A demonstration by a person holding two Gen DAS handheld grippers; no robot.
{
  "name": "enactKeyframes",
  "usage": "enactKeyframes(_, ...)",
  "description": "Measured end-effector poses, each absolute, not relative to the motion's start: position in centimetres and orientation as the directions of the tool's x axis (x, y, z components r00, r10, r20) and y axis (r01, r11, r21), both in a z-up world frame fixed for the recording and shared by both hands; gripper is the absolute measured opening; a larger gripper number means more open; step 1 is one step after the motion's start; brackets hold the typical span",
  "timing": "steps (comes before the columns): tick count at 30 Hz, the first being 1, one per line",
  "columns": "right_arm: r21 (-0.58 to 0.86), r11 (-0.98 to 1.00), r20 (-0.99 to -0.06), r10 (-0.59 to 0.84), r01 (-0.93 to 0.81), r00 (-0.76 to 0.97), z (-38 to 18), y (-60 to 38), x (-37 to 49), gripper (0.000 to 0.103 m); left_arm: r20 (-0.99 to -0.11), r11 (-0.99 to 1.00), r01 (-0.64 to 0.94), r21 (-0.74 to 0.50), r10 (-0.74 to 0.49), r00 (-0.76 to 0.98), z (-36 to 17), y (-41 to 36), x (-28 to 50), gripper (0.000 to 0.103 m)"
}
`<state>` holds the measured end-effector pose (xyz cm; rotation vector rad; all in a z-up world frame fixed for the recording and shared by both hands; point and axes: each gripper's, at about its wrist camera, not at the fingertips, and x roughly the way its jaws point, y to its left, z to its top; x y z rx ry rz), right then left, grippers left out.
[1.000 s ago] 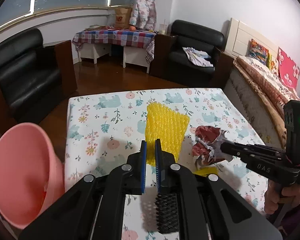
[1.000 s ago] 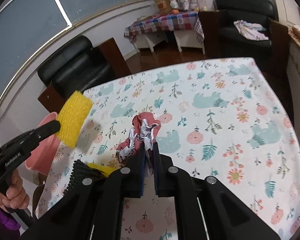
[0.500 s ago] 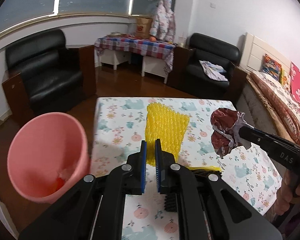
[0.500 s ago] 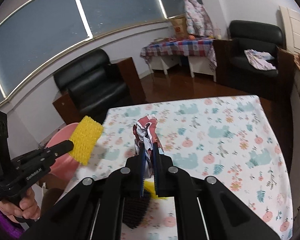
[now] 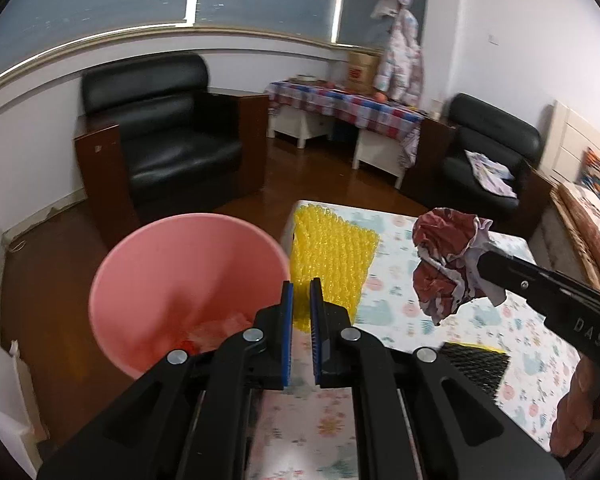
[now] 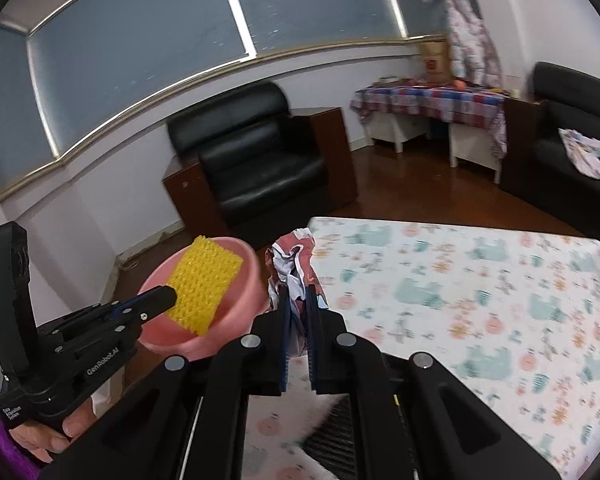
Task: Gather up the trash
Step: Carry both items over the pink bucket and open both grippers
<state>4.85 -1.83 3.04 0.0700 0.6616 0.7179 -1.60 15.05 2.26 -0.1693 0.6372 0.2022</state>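
Nearest to us, our left gripper (image 5: 301, 300) has its jaws drawn narrow on the lower edge of a yellow foam net sheet (image 5: 332, 264), which stands up from the blue pads. In the right wrist view that same sheet (image 6: 204, 284) hangs in the air in front of the pink bin (image 6: 236, 280), over its mouth as far as that angle shows. Our right gripper (image 6: 298, 308) is clamped narrow on a crumpled red and white wrapper (image 6: 292, 264), also held off the table, just beside the bin's rim. From the left wrist view the wrapper (image 5: 448, 264) sits at the tip of the right gripper's (image 5: 488, 268) fingers, above the table.

Below both tools lies the floral tablecloth (image 6: 480, 300) on the table, with a black mesh piece (image 5: 476, 364) and a yellow strip along its far edge resting on it near us. The pink bin (image 5: 160, 280) stands on the floor against the table's left side, and some pale and red scraps show at its bottom.

Farther off are a black armchair (image 5: 164, 136) with brown side panels, a side table under a checked cloth (image 5: 348, 108), and a second black armchair (image 5: 488, 152) holding a folded cloth
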Motion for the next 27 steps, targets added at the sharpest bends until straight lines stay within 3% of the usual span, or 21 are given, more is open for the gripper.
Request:
enactKeyframes(12, 0.241, 0.702, -0.559, 0.665, -0.671, 0.495, 2.2, 7.2, 5.5, 0.006, -0.6, 0.921, -0.382, -0.075, 0.264, 0.755, 1.8, 20.3, -2.8, 0.007)
enactKeyframes(27, 0.209, 0.683, -0.63, 0.641, -0.7, 0.438, -1.4, 13.6, 6.6, 0.007, -0.651, 0.882, -0.461, -0.097, 0.295, 0.7, -1.2, 25.2, -2.3, 0.007)
